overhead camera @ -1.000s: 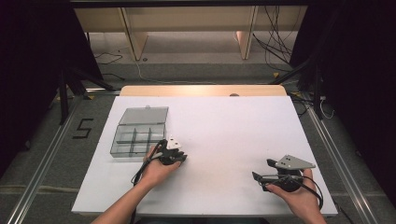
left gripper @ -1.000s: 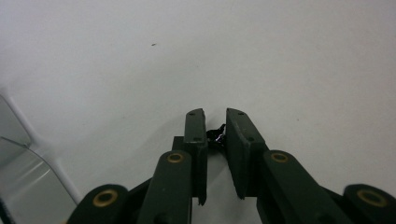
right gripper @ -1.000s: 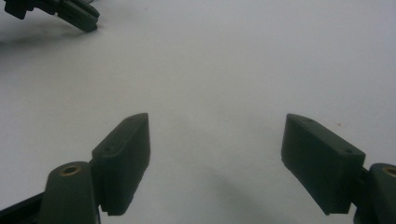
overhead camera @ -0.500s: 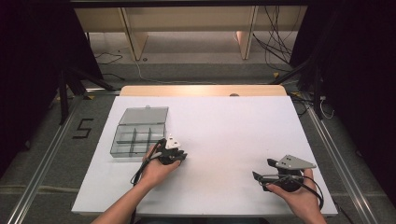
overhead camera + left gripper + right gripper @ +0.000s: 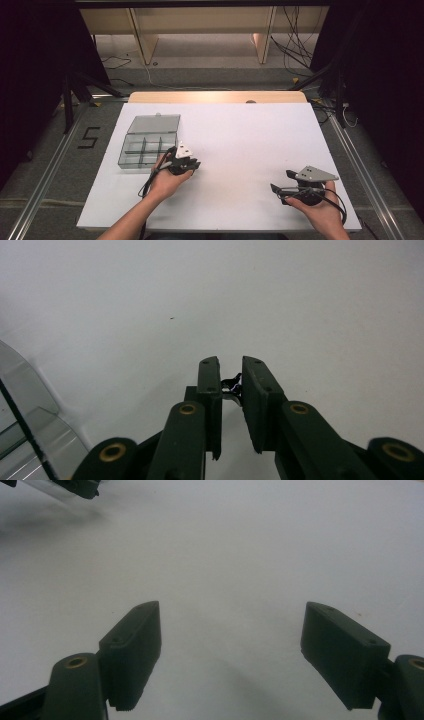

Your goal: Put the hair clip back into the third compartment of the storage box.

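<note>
Tiny dark bit (image 5: 233, 385) is pinched btwn L claw (image 5: 231, 371) jaws, box (image 5: 148, 143) just beside; R claw (image 5: 232, 625) is held wide.

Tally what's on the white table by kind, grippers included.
Grippers: 2, the left gripper and the right gripper
Clear compartment box, lid open: 1
Small black item between the left gripper's jaws, too small to identify: 1
Total: 4
</note>
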A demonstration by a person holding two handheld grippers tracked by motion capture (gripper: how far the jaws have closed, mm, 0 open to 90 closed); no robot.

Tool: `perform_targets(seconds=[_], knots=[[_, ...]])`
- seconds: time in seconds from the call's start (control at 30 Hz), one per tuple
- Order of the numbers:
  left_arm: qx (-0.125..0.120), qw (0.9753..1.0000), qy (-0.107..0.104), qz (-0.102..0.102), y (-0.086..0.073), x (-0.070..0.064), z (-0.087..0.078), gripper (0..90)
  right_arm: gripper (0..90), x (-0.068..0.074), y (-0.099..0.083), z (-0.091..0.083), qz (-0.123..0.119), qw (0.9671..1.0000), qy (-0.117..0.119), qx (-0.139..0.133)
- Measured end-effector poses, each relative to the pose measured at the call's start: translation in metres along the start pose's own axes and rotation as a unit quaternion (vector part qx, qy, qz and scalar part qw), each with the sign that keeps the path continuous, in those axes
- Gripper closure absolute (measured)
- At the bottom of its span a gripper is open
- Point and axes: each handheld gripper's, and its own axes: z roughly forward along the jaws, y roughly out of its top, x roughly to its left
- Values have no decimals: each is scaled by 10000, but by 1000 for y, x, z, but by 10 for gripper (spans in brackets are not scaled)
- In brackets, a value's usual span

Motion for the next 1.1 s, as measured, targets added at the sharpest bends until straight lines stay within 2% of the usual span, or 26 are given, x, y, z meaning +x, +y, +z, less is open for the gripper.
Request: perform_targets(seconds=[1.1], knots=[[-327, 9994, 112, -59, 12, 5, -16, 782, 249, 0, 0, 0, -3, 10000, -10, -1]])
